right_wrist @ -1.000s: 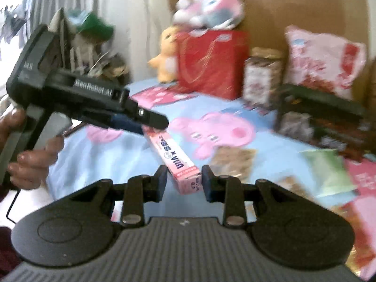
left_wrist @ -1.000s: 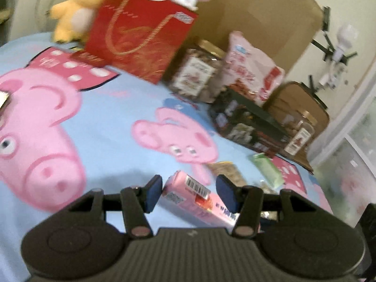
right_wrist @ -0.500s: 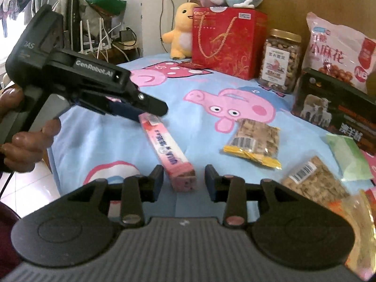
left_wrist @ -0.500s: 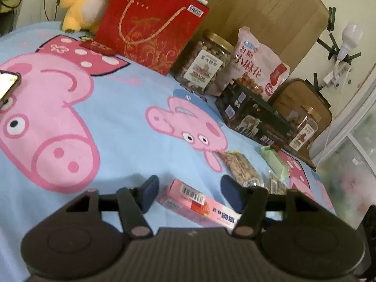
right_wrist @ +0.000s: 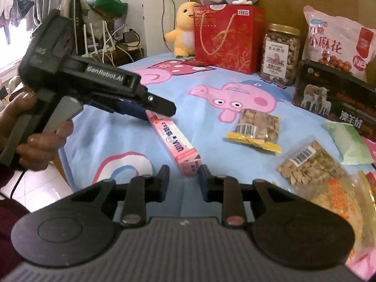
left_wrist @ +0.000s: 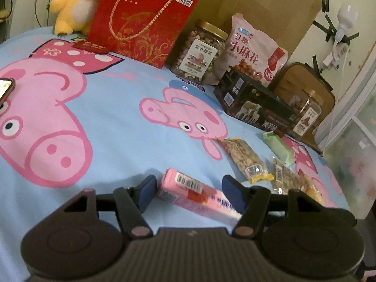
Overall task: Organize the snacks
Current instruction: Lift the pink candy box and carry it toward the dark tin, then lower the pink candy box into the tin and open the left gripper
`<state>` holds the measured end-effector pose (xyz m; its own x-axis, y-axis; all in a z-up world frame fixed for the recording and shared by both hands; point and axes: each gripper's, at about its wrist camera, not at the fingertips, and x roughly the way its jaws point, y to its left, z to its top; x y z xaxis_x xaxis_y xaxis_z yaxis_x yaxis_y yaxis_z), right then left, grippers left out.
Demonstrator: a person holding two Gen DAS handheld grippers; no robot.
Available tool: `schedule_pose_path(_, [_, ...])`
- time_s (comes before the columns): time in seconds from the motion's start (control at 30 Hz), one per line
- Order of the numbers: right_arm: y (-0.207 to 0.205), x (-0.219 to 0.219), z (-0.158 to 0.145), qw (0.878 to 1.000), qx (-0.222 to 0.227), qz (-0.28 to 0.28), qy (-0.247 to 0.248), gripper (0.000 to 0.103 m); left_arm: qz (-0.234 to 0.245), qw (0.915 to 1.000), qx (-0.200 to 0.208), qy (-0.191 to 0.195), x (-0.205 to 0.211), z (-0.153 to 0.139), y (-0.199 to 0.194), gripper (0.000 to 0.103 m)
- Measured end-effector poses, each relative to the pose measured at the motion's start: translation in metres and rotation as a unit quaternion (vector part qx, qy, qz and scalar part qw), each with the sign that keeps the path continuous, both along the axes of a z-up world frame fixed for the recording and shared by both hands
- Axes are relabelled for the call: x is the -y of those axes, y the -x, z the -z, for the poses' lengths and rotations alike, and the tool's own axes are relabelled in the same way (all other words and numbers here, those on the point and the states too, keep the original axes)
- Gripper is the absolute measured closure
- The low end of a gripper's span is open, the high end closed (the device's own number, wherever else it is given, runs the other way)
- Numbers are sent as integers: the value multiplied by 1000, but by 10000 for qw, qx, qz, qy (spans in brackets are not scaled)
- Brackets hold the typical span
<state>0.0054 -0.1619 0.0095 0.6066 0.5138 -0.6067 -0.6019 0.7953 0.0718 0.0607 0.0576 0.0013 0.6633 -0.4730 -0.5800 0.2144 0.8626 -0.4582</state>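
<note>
A long pink snack box (left_wrist: 188,189) lies on the blue cartoon-pig cloth (left_wrist: 112,117). My left gripper (left_wrist: 189,188) stands open astride the box's barcode end, with a small gap at each pad. In the right wrist view the same pink box (right_wrist: 175,141) runs from the left gripper (right_wrist: 162,110), held by a person's hand (right_wrist: 37,141), down to my right gripper (right_wrist: 183,176). The right jaws are closing with the box's near end between them; a gap still shows at the left finger (right_wrist: 164,176).
Several small snack packets (right_wrist: 256,127) lie on the cloth to the right, with a green packet (right_wrist: 350,143) beyond. Along the back stand a red gift bag (right_wrist: 225,37), a nut jar (right_wrist: 279,54), a pink snack bag (right_wrist: 336,42) and a dark box (right_wrist: 333,96). A phone (left_wrist: 4,89) lies far left.
The left gripper let go of the pink box and its jaws spread. The box came down from the air to rest on the cloth. The right jaws widened, then narrowed around its near end.
</note>
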Motion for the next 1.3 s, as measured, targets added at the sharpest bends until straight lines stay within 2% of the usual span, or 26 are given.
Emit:
schedule_pose_path(0.17, [-4, -5, 3, 9997, 154, 104, 142, 70, -35, 10000, 9, 24, -2, 1, 3, 41])
schedule_pose_path(0.3, [-4, -3, 2, 9995, 183, 200, 145, 77, -29, 9998, 64, -161, 6, -2, 6, 41])
schedule_pose_path(0.37, [-3, -3, 0, 9993, 246, 237, 166, 77, -10, 9997, 113, -198, 8, -5, 8, 41])
schedule_pose_path(0.73, [-3, -1, -12, 9984, 493, 265, 118, 77, -45, 9989, 451, -121, 9, -31, 10, 41])
schedule_pose_path(0.93, [-13, 13, -29, 9949, 861, 525, 94, 77, 280, 9956, 868, -197, 33, -62, -15, 41])
schedule_pose_path(1.13, [-40, 45, -53, 9868, 1252, 1019, 148, 77, 683, 9874, 1396, -303, 82, -96, -58, 41])
schedule_pose_path(1.3, [-78, 78, -72, 9802, 1374, 1419, 165, 77, 901, 9861, 1384, -194, 126, -105, -113, 41])
